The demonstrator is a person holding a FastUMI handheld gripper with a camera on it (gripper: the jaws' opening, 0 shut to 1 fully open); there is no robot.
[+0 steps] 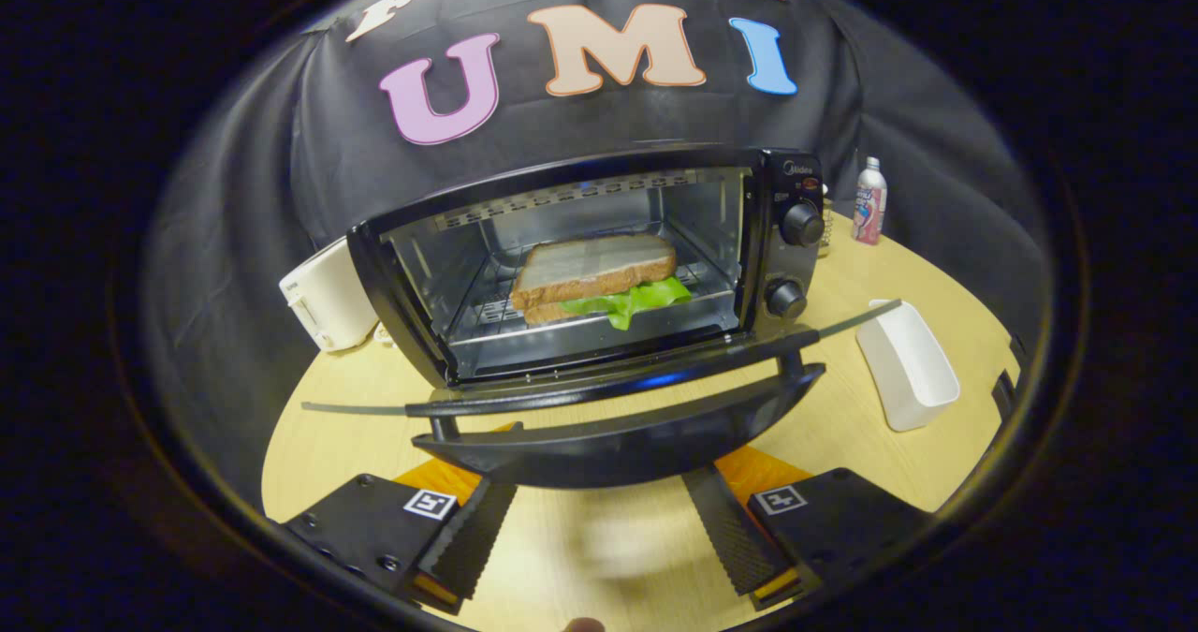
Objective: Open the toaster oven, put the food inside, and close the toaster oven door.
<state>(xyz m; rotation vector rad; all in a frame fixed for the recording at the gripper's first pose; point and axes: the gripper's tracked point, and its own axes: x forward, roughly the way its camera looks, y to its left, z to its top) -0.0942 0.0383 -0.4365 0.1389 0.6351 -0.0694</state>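
A black toaster oven (599, 267) stands on the wooden table with its glass door (599, 398) swung down flat toward me. A sandwich (594, 276) of brown bread with green lettuce rests on the rack inside. The door's black handle bar (618, 435) lies just ahead of my fingers. My gripper (604, 534) is open, its fingers (468, 543) spread wide below the handle, nothing between them. I cannot tell whether the fingertips touch the handle.
A white toaster (323, 309) sits left of the oven. A white rectangular container (908, 365) lies on the table (309, 435) to the right. A small bottle (869, 201) stands at the back right. Two knobs (800, 225) are on the oven's right panel.
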